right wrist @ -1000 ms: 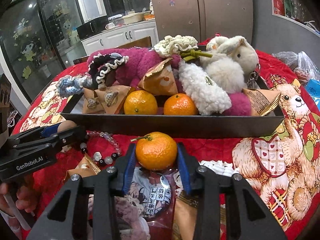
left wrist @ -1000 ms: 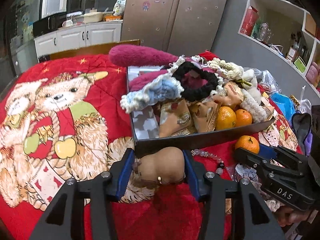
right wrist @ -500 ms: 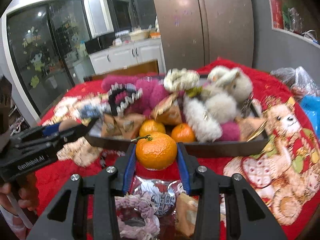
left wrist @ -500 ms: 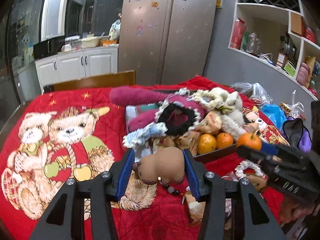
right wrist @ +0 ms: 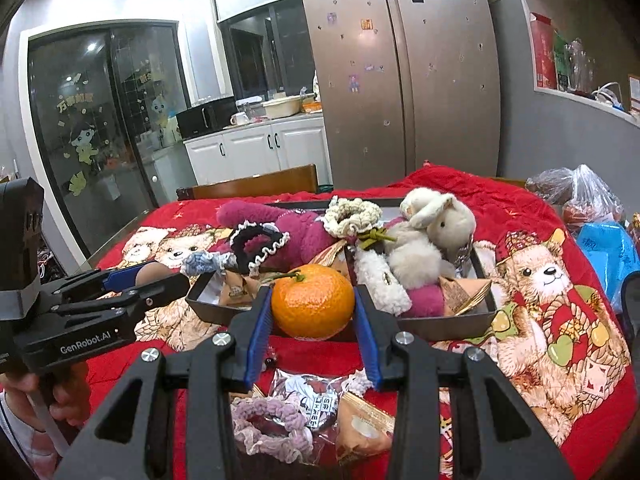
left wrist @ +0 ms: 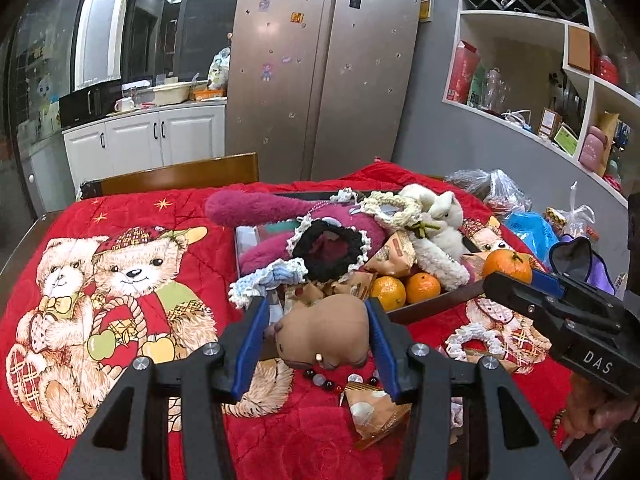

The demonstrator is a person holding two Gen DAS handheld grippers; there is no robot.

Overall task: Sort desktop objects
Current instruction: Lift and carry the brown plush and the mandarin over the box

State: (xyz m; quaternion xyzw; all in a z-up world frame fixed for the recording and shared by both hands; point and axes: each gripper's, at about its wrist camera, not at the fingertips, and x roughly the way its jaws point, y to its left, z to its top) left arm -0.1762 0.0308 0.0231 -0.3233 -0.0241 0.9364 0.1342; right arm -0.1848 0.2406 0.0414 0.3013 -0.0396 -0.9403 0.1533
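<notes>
A red quilt (left wrist: pixel 132 392) covers the tabletop; mid-frame sits a crowded tray (right wrist: pixel 448 322). The left hand-held gripper (left wrist: pixel 318 338) clamps a brown plush (left wrist: pixel 324 334), the right hand-held gripper (right wrist: pixel 312 306) an orange (right wrist: pixel 313 301), both held above the clutter. Carrying step, likely; next, each needs lowering among its kind in the tray.

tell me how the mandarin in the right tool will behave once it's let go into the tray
The mandarin is round with smooth peel, so it would probably roll until it meets the tray wall or the plush toys. It looks firm between the right tool pads, so likely unharmed.
</notes>
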